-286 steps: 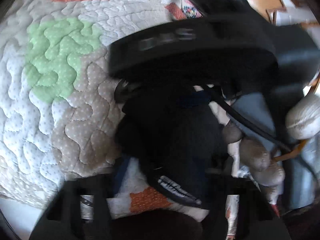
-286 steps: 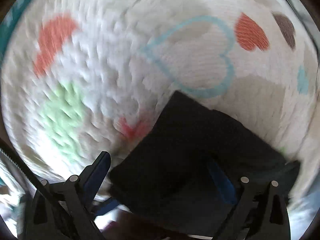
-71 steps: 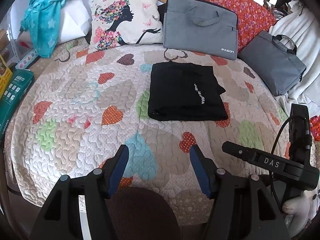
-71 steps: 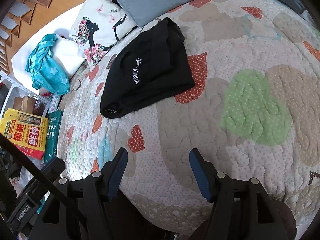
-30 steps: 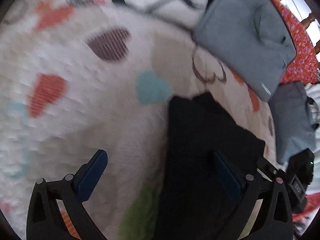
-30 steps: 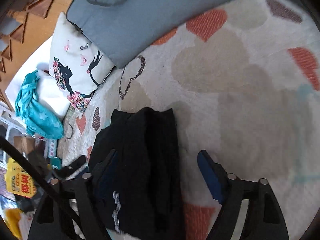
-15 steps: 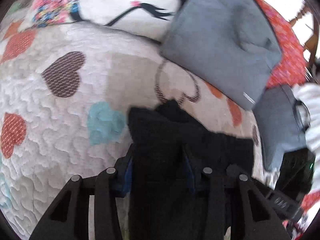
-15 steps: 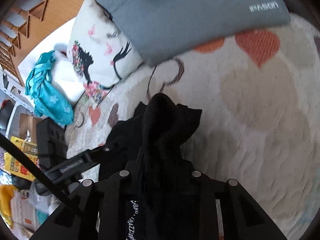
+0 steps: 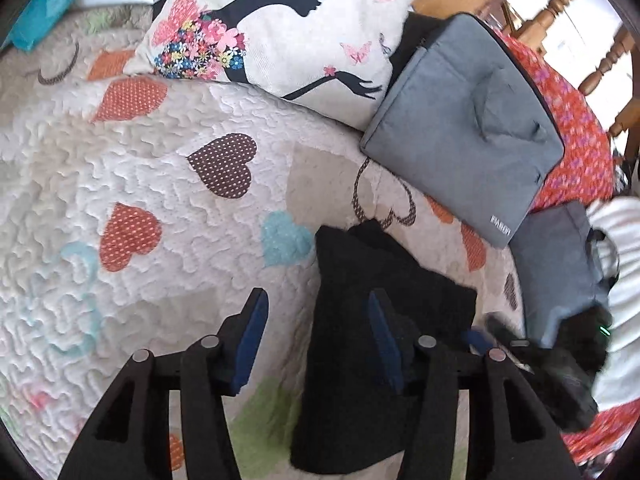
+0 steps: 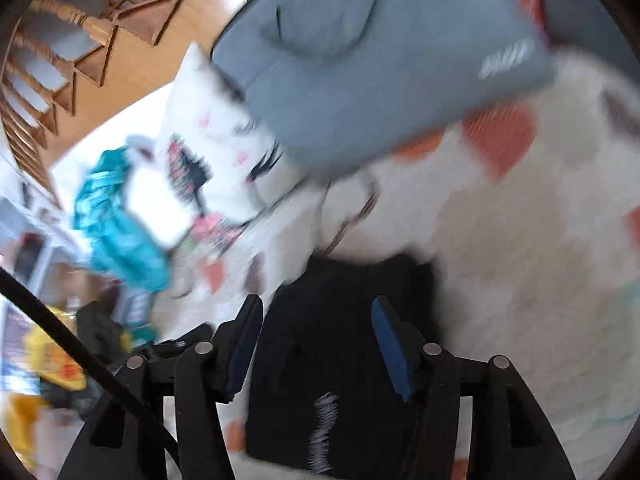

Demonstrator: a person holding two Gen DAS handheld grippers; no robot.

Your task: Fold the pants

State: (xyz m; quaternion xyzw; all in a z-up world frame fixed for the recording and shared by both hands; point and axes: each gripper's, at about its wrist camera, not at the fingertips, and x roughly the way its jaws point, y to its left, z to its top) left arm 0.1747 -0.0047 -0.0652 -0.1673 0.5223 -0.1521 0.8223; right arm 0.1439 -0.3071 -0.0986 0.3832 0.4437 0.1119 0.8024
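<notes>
In the left wrist view, we are holding our left gripper (image 9: 316, 336) spread wide with nothing between its blue-padded fingers (image 9: 250, 338). It is hanging over the near left edge of the folded black fabric pants (image 9: 372, 344): one finger is showing over the cream quilted bedspread with coloured heart patches (image 9: 132, 176), the other over the black cloth. The pants are lying flat on that bedspread, in a folded stack. Beyond them a white cushion printed with a woman's silhouette and flowers (image 9: 280, 40) is leaning beside a grey fabric laptop bag (image 9: 464, 136), and a second, darker grey bag (image 9: 560, 264) is sitting to the right, near the pants' far corner. Our right gripper (image 9: 496, 340) is showing at the pants' right edge, blurred.

In the right wrist view, which is smeared by motion, we are holding that gripper (image 10: 316, 344) parted as well, gripping nothing, poised over the pants (image 10: 344, 360), whose white lettering is facing up near the bottom. The grey bag (image 10: 360, 60) is filling the top of the frame, with the cushion (image 10: 216, 152) and a crumpled turquoise cloth (image 10: 116, 224) off to the left.
</notes>
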